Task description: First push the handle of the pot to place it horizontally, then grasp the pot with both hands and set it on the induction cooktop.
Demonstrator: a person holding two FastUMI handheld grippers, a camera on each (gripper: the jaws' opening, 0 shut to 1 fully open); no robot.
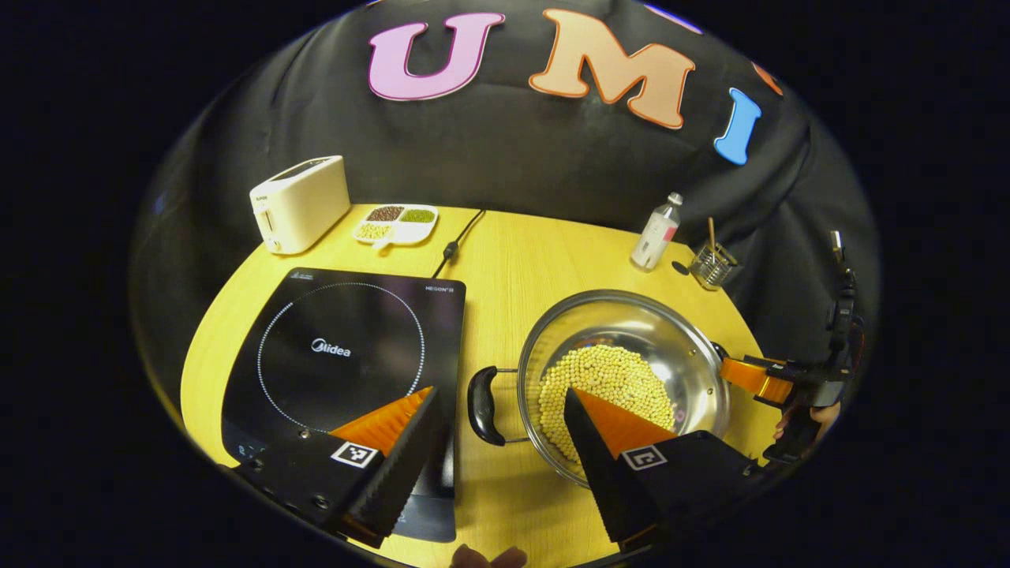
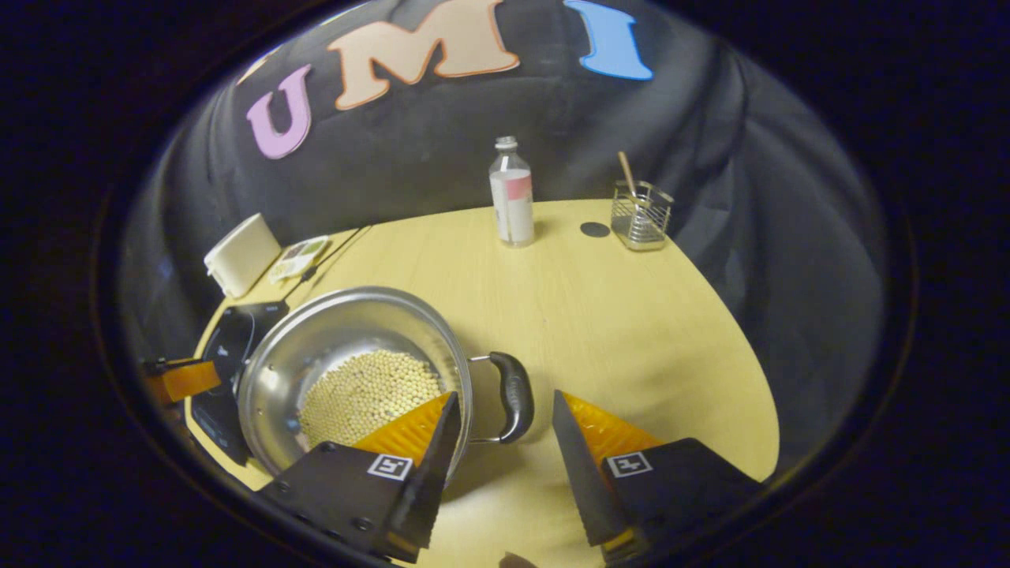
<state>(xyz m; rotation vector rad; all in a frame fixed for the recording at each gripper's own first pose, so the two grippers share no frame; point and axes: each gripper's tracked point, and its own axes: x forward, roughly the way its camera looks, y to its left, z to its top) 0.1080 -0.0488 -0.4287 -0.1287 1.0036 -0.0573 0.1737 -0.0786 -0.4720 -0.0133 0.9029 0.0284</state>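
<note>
A steel pot (image 1: 631,323) with pale beans (image 1: 607,386) in it stands on the yellow table, right of the black induction cooktop (image 1: 347,355). Its two black loop handles point sideways. In the left gripper view my left gripper (image 1: 499,394) is open, with the pot's left handle (image 1: 481,406) in the gap between its fingers, apart from both. In the right gripper view my right gripper (image 2: 505,398) is open too, its fingers on either side of the other handle (image 2: 514,394) of the pot (image 2: 331,331). Neither gripper presses on anything.
A cream toaster (image 1: 300,201) and a divided dish of beans (image 1: 394,222) stand behind the cooktop, with a black cable (image 1: 458,241) beside them. A small bottle (image 2: 510,193), a dark disc (image 2: 594,229) and a wire holder (image 2: 641,214) stand at the back right. The table (image 2: 631,331) has bare wood right of the pot.
</note>
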